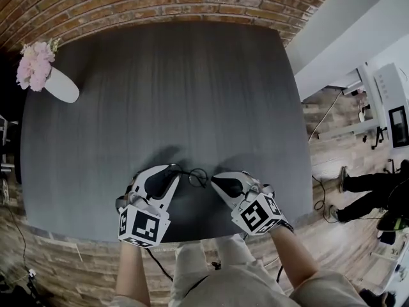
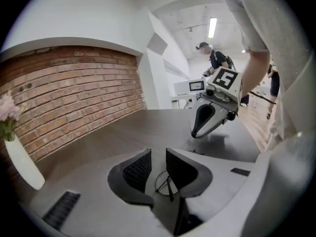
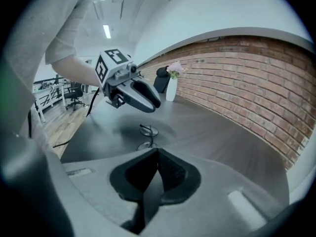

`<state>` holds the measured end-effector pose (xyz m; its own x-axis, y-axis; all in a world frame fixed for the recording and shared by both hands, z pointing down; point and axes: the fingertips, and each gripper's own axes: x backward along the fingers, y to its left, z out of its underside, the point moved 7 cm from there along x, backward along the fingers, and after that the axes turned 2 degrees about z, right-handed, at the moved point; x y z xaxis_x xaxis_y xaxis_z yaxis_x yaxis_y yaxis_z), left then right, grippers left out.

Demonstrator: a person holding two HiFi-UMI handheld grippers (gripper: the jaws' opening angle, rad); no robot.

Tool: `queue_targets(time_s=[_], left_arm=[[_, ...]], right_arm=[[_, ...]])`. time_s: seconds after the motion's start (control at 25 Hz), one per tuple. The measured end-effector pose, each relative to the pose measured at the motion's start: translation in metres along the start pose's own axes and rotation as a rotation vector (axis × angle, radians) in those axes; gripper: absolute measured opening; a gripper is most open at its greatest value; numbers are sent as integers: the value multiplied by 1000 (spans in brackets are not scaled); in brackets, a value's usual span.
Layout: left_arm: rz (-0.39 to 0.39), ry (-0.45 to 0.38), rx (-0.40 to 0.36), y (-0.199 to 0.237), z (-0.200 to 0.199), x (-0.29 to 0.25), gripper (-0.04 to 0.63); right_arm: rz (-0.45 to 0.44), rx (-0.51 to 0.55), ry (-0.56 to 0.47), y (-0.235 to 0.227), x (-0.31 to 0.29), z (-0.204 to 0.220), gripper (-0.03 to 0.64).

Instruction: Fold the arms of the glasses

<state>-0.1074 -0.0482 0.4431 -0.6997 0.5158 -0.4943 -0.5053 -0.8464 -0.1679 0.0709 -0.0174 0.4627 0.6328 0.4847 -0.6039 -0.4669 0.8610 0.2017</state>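
I count one desk (image 1: 166, 82). On it are one pair of glasses (image 1: 195, 176) and one white vase (image 1: 62, 86) with a single bunch of pink flowers (image 1: 35, 64). There are two grippers: the left gripper (image 1: 170, 171) and the right gripper (image 1: 218, 181). One other person (image 2: 216, 59) is further back.

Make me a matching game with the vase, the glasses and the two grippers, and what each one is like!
Things:
1 vase
2 glasses
3 left gripper
4 right gripper

States:
A jaws together, nothing in them
B holds pink flowers
C jaws apart
D lies on the table, between the two grippers

Pairs: 1-B; 2-D; 3-C; 4-A
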Motion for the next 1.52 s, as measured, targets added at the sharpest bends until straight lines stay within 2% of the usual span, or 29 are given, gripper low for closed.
queue_targets(time_s=[0.2,0.32,0.44,0.76,1.08,1.24,1.52], left_arm=[[-78,-147,184,3,3,16,69],[-135,-188,278,0,4,28,28],[-182,-204,323,-4,2,39,-2],[-324,-316,419,-1,-22,64,-2],[-428,-402,413,13,-67,93,-2],[-454,-440,374,17,-94,108,-2],[-505,-486,353,20,-124,132,-2]], right_arm=[[25,-28,-22,-3,8,-9,3],[54,-66,-59,-5,15,-21,3],[78,-112,-126,-8,23,-34,3],[141,-212,-238,-21,47,-67,2],[184,-259,-372,-37,77,-101,2],[195,-258,-407,-44,92,-119,2],[217,-252,-473,-58,113,-144,2]])
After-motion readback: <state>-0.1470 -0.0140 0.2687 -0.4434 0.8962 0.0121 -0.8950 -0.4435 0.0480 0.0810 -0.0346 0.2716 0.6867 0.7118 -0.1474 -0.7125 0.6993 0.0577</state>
